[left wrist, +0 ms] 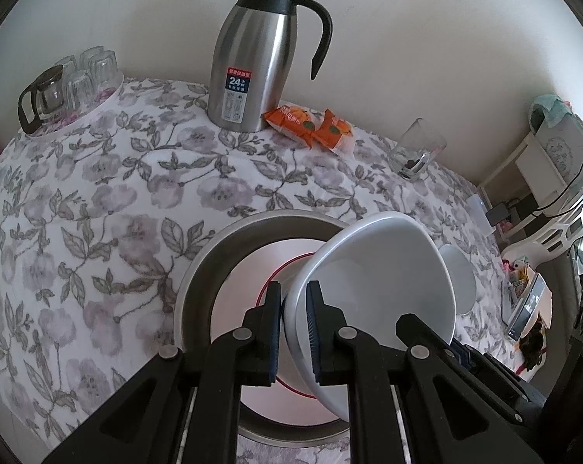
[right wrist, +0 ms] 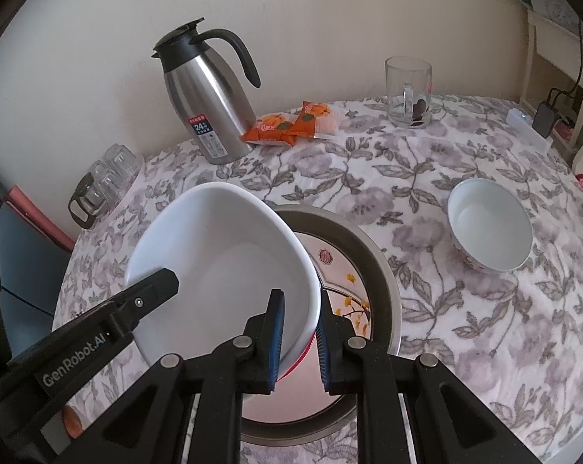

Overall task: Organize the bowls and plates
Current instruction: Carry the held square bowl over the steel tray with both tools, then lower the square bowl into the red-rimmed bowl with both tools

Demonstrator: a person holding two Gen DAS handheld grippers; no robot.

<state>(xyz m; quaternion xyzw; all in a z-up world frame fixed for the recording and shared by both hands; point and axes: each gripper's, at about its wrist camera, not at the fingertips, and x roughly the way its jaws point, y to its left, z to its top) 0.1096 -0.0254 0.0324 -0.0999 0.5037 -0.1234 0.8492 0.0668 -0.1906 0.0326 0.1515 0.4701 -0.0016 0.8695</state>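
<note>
A large white bowl [left wrist: 380,270] [right wrist: 222,255] hangs tilted over a round metal basin [left wrist: 193,278] [right wrist: 386,270] on the flowered tablecloth. My left gripper [left wrist: 294,301] is shut on one side of its rim. My right gripper [right wrist: 301,305] is shut on the opposite side. One finger [right wrist: 156,284] of the left gripper shows inside the bowl in the right wrist view. In the basin lies a red-rimmed plate [left wrist: 249,274] [right wrist: 341,270] with a leaf pattern, partly hidden by the bowl. A small white bowl [right wrist: 488,224] [left wrist: 461,278] stands upright on the cloth to the right of the basin.
At the wall stand a steel thermos jug [left wrist: 249,65] [right wrist: 206,104], orange snack packets [left wrist: 311,123] [right wrist: 287,123] and a glass mug [left wrist: 417,150] [right wrist: 407,92]. A tray of upturned glasses [left wrist: 75,85] [right wrist: 106,181] sits far left. A power strip [right wrist: 531,123] lies far right.
</note>
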